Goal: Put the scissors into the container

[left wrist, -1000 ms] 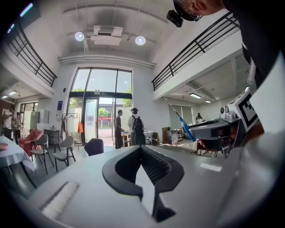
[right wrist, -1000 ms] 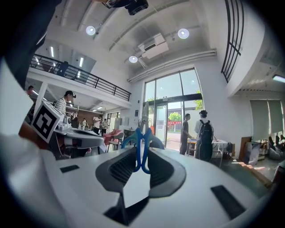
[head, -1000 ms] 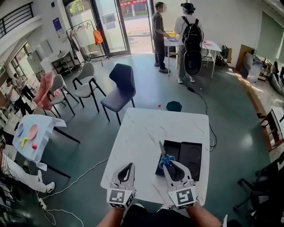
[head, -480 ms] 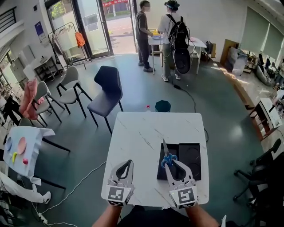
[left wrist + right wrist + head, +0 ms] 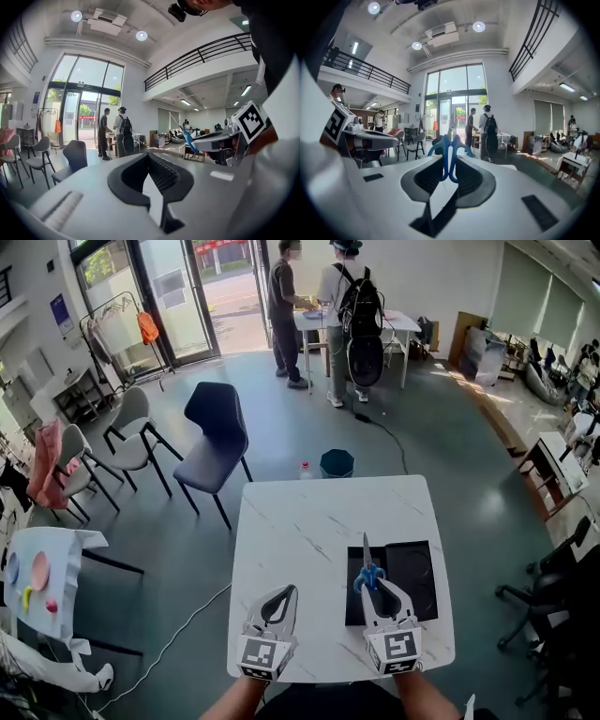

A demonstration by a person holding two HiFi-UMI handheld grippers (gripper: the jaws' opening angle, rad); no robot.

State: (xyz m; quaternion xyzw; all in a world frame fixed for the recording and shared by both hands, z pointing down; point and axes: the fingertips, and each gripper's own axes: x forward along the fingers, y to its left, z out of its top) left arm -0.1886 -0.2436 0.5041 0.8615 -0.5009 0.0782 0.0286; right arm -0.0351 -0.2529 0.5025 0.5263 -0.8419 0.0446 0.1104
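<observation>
The right gripper (image 5: pixel 376 583) stays clamped on the blue handles of the scissors (image 5: pixel 366 557), above the left half of the black container (image 5: pixel 417 570), at 4 o'clock on the table (image 5: pixel 300 531). The blades leaned toward 11 o'clock 1 second ago and now point to 12. The left gripper (image 5: pixel 280 593), at its 9 o'clock, remains closed and empty.

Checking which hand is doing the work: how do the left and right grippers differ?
The right gripper is shut on blue scissors; the left gripper is shut with nothing in it. The right gripper is over the black container; the left gripper is over bare white table. Both point away from the person.
</observation>
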